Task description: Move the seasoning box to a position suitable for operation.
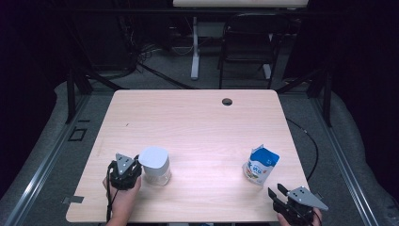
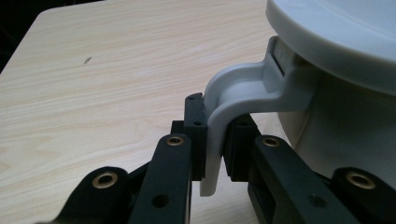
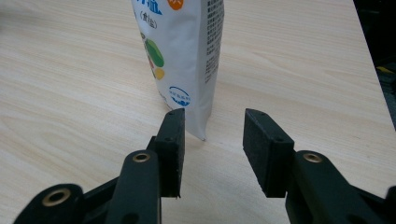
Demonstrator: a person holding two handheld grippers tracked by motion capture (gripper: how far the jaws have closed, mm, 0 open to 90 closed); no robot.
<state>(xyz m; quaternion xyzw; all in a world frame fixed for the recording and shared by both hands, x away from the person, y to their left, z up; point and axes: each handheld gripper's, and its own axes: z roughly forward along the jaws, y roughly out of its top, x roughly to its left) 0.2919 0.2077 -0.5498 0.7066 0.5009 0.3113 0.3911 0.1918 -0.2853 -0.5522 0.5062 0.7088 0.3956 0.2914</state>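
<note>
Right now your left gripper [image 1: 135, 165] sits in the lower left of the high view, touching the left side of the white plastic jug with a flat white lid [image 1: 155, 165]. In the left gripper view [image 2: 215, 140] its two black jaws have pinched together on the jug's curved white handle [image 2: 223, 116], which runs down between the pads at the middle of the frame; the jug body [image 2: 345, 126] fills the right side and its lid [image 2: 336, 32] the upper right. The jug stands upright on the pale wood-grain table [image 1: 197, 122], left of centre and near the table's lower edge.

Your right gripper [image 1: 277, 190] is at the lower right corner of the high view, pointing up and left toward the blue and white printed pouch [image 1: 261, 164], which stands upright on the table just above and to the left of the jaw tips. In the right gripper view [image 3: 212, 154] the jaws stand about half open with nothing between them; the pouch [image 3: 187, 60] rises at the upper middle of the frame, its bottom corner close beyond the left jaw, apart from both pads.
</note>
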